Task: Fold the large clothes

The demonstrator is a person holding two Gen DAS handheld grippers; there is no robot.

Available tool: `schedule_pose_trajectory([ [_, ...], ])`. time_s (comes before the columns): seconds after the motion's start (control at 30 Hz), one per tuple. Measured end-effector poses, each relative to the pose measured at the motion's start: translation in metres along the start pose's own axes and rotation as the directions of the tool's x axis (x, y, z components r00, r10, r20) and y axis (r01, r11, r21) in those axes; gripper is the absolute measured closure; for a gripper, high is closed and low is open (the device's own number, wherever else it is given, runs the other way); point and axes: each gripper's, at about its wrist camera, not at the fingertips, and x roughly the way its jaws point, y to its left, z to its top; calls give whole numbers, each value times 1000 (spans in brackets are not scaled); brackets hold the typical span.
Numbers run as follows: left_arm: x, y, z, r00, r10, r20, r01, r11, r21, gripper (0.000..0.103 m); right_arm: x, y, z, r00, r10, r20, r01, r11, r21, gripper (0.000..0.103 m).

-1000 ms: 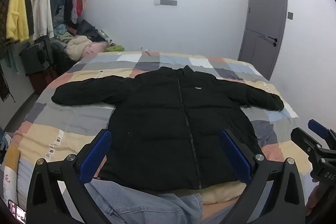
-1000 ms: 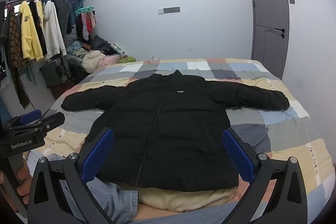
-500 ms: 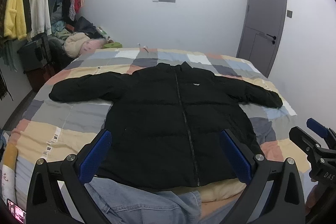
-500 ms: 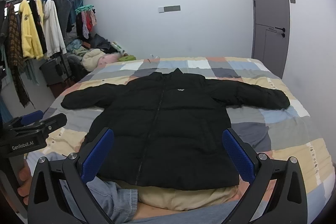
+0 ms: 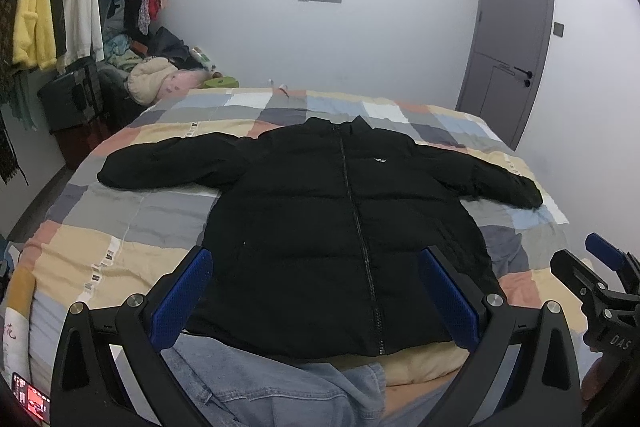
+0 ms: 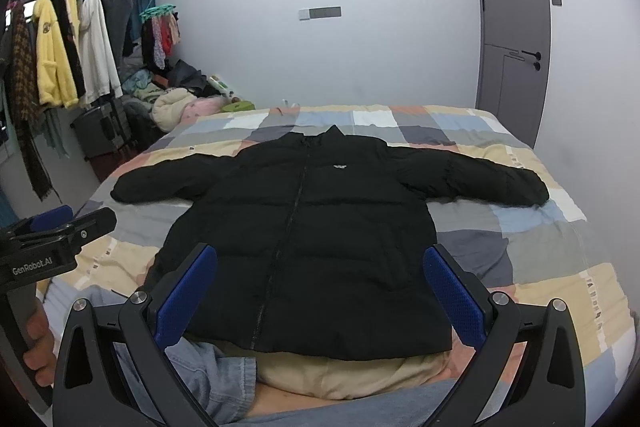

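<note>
While both grippers hang back at the foot of the bed point(image 5: 132, 223), nothing is gripped yet; left gripper point(image 5: 316, 291) has its blue pads spread wide, empty; right gripper point(image 6: 320, 287) same, wide and empty; both aimed down the jacket's length, probably so each camera takes in the full garment before a grasp is picked.

Black puffer jacket point(image 6: 316, 227) lies flat, front up, zipped, in the middle of the patchwork bedspread; collar at 12 o'clock, hem at 6 just ahead of the fingers; sleeves out at roughly 9 and 3, so it reads as laid out ready for folding, with no fold made so far.

Hem overlaps a beige garment point(image 6: 352, 375); blue denim point(image 5: 276, 391) sits nearer still, at 6 to 7, partly under the left gripper; can't tell how far either runs under the jacket.

In the right wrist view the left gripper shows at 9, a hand on its handle; in the left wrist view the right gripper shows at 4; held side by side.

Judgement: step in hand is approach, first fold likely a sleeve in toward the zip; padding is bulky and springy, so folds may spring back; a deep pinch could also catch the beige layer.
</note>
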Motion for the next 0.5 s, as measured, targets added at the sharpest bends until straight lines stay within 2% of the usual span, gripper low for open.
schedule_pose_trajectory([
  [0.5, -2, 4, -1, 1000, -12, -7, 12, 1000, 5, 0, 0, -1, -1, 1000, 2, -2, -2, 1000, 3, 0],
])
